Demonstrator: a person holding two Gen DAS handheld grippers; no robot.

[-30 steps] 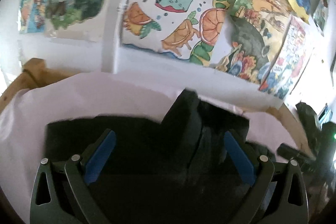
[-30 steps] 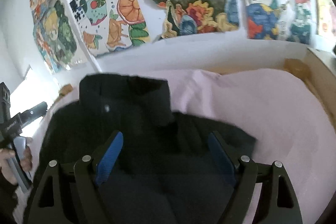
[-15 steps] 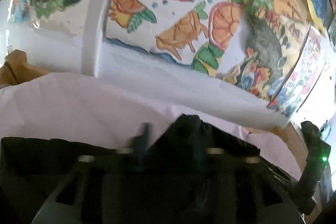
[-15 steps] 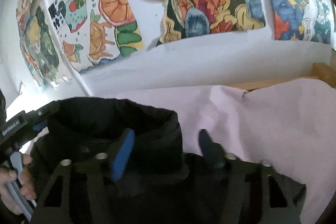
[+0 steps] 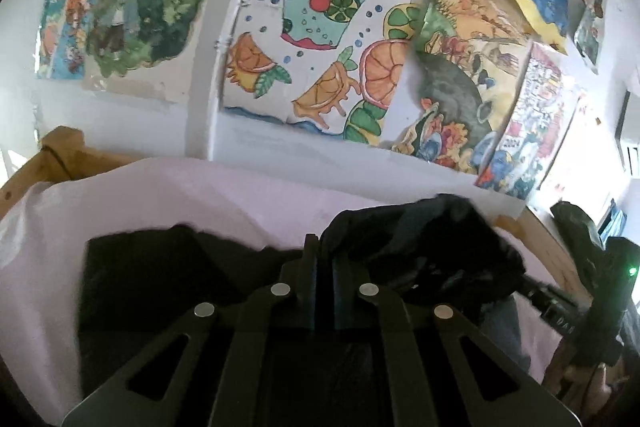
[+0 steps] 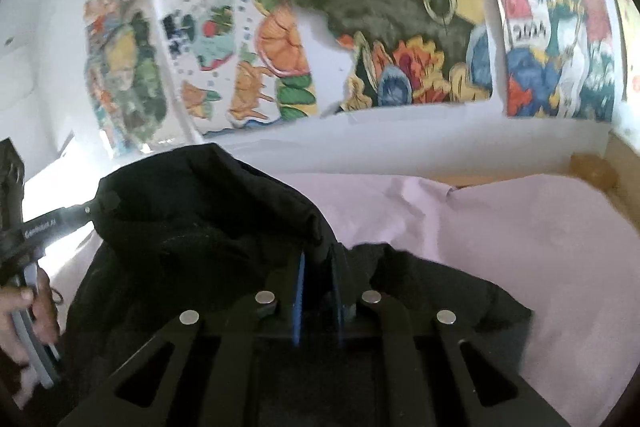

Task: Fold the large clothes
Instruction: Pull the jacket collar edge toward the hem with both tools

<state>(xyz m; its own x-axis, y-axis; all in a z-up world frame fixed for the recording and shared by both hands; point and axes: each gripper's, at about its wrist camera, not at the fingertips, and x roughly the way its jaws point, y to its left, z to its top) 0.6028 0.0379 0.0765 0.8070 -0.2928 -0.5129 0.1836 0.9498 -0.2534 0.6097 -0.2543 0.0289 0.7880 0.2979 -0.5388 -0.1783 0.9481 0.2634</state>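
Note:
A large black garment (image 5: 168,275) lies on a pink sheet (image 5: 168,195). My left gripper (image 5: 324,251) is shut on a raised bunch of the black garment (image 5: 420,231), lifted to the right of the fingers. In the right wrist view my right gripper (image 6: 318,267) is shut on the same black garment (image 6: 200,211), whose edge stands up in a hump to the left of the fingers. The rest of the cloth spreads right over the pink sheet (image 6: 520,227).
A white wall with colourful paintings (image 5: 320,39) stands right behind the sheet. A wooden frame edge (image 5: 64,151) shows at far left and another frame edge (image 6: 624,163) at far right. The other gripper and the holding hand (image 6: 24,307) show at the left.
Both grippers closed from open onto the black garment. Both then lifted their bunches of cloth up off the sheet.

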